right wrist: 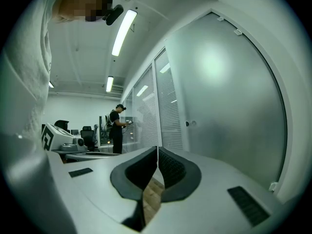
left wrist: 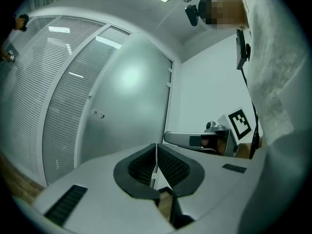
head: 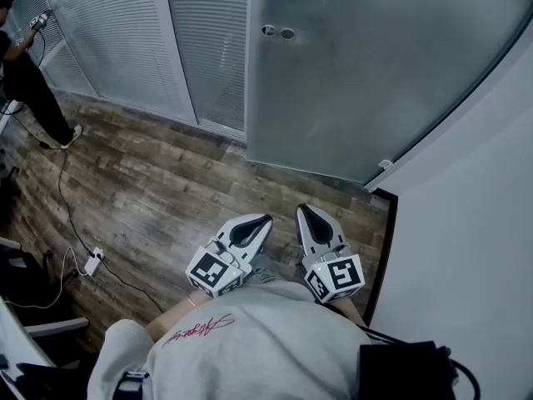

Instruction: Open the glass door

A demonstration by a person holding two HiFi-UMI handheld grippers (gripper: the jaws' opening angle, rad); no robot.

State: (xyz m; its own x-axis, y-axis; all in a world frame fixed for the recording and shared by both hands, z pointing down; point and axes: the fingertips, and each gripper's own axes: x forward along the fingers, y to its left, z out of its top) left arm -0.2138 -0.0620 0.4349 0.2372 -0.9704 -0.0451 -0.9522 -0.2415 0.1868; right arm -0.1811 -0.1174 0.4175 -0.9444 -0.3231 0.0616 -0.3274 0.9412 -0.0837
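Your left gripper (head: 263,220) has its 2 jaws pressed together with nothing between them. In the left gripper view the dark pads (left wrist: 168,165) meet along 1 thin seam. Your right gripper (head: 303,212) is the same, with its jaws closed on each other and empty. You hold both level, side by side and just apart, each with its marker cube (head: 213,272) on the end nearest you.

The glass door (head: 375,73) stands ahead of both tips, well apart from them, and neither gripper touches it. It is a frosted panel. Its left edge lies against the white post of the blind-covered panels (head: 117,32), which run on to the left of your left gripper. Near that edge, ahead and slightly left of your left gripper, are 2 small round fittings (head: 278,32). A small metal clamp (head: 385,164) sits at the door's lower right corner, ahead and to the right of your right gripper.

A white wall (head: 475,223) rises close on the right of your right gripper, and the wood floor (head: 166,190) lies beneath both. Down to the left of your left gripper a white power strip (head: 93,262) lies on the floor with its cable. Far off to the left, a person in dark clothes (head: 29,82) stands by the blinds.
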